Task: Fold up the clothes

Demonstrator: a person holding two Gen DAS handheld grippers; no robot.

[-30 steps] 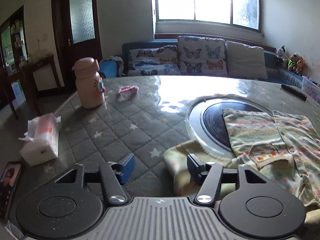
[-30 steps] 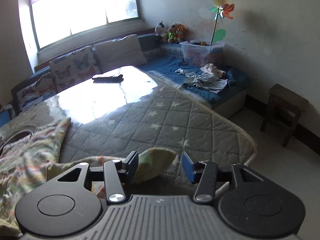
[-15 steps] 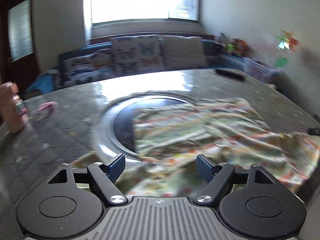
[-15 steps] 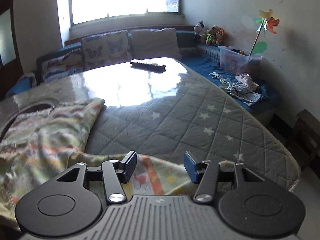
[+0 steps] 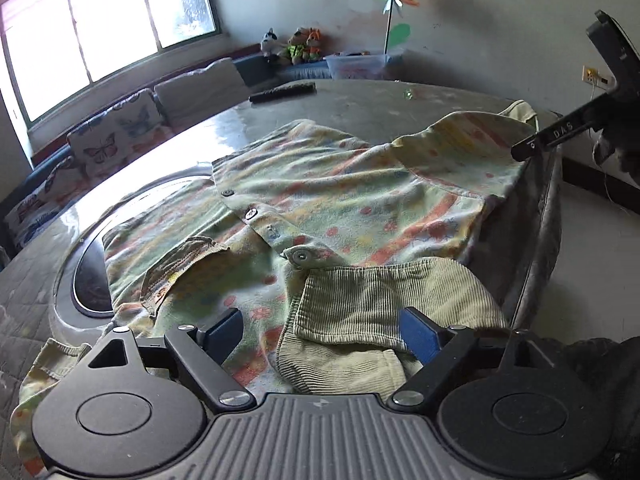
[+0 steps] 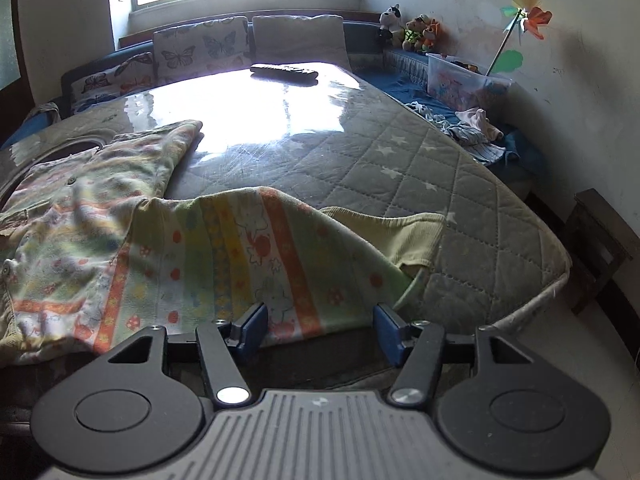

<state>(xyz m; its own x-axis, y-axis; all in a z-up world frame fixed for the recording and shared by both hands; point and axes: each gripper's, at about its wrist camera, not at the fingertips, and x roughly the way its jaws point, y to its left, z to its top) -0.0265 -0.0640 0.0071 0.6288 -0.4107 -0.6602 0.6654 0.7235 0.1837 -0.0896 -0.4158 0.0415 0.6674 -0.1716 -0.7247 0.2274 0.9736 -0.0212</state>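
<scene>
A child's striped, dotted button shirt (image 5: 340, 200) lies spread on the quilted table (image 6: 400, 160). My left gripper (image 5: 320, 332) hovers over the shirt's near end. Its jaws are opening, and the ribbed green collar (image 5: 380, 300) lies between them with neither pad pressing on it. My right gripper (image 6: 322, 330) stands at the table's near edge, jaws opening. One striped sleeve (image 6: 248, 248) lies flat between them, untouched, its yellow cuff (image 6: 400, 236) to the right. A black finger (image 5: 536, 146) of the right gripper shows at the far right of the left wrist view.
A black remote (image 6: 284, 72) lies at the table's far side. A round dark hob with a metal rim (image 5: 88, 280) sits under the shirt's left part. A sofa with butterfly cushions (image 6: 200, 48), a toy box (image 6: 460, 80) and a wooden stool (image 6: 600, 240) surround the table.
The left gripper swung right, away from the pink bottle, and dropped over the shirt's collar with wider jaws. The right gripper turned left and sank; its jaws widened over the flat sleeve.
</scene>
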